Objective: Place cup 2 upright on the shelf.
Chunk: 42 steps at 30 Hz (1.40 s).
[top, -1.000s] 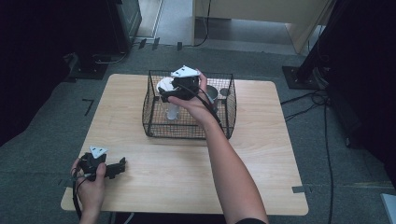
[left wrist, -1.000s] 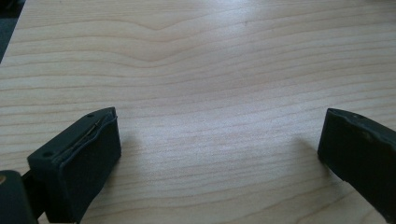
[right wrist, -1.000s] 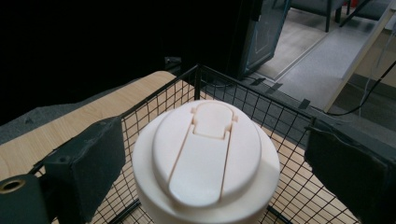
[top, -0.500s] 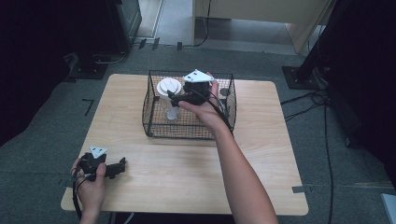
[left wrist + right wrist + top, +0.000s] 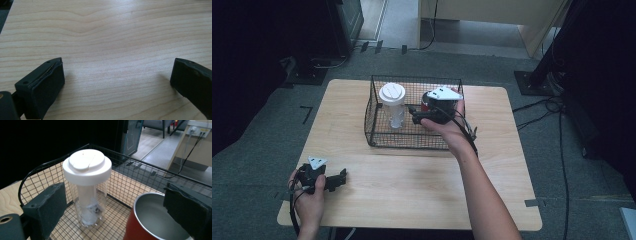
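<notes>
A: Where do we find the clear bottle [image 5: 392, 106]?

B: We see it standing upright inside the wire basket [image 5: 377, 137], toward the basket's left end in the high view. Its white lid [image 5: 86, 166] is on, and a white tube runs down its middle to something pale at the bottom.

A: And the red cup [image 5: 152, 222]?

B: Also inside the basket, just beside the bottle and apart from it. We look down into its steel-lined mouth in the right gripper view; its outside is red.

A: How does the right gripper [image 5: 418, 114] stand?

B: We see it held over the basket's right half, above the cup. Its jaws are spread wide, and they pinch nothing: in its own view one black pad [image 5: 47, 207] sits low beside the bottle and the other overlaps the cup's far rim. We cannot tell whether that pad touches the rim.

A: And the left gripper [image 5: 343, 176]?

B: It is well apart from the basket, near the table's [image 5: 412, 185] front left corner, held in the person's hand. Its jaws are also spread, with bare wood grain between them in the left gripper view.
</notes>
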Available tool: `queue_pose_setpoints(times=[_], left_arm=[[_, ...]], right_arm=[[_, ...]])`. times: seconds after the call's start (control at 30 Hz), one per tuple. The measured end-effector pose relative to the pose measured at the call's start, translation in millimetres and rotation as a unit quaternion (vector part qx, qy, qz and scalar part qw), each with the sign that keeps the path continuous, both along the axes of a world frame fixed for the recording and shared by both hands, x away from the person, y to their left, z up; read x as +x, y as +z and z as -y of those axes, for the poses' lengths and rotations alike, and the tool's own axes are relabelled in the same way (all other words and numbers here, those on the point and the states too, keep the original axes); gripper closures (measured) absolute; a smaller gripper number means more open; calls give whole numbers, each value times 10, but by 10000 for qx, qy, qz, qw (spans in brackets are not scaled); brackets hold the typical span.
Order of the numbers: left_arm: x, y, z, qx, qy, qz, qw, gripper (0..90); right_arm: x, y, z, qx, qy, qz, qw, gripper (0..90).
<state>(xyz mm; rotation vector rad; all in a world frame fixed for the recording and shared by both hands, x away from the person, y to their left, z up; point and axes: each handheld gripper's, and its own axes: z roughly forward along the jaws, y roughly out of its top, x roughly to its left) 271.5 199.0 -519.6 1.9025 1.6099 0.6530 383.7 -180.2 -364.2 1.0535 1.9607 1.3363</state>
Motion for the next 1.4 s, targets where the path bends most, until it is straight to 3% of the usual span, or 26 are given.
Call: queue_pose_setpoints(times=[0.5, 1.07, 1.4], left_arm=[[1, -1, 1, -6, 6, 5, 10000, 1], [1, -1, 1, -6, 7, 8, 10000, 1], [0, -1, 1, -4, 5, 4, 10000, 1]], right_arm=[[-353, -77, 420, -117, -293, 101, 9994, 50], [-748, -254, 892, 138, -641, 104, 9978, 51], [-942, -465, 1189, 215, -902, -26, 9957, 48]])
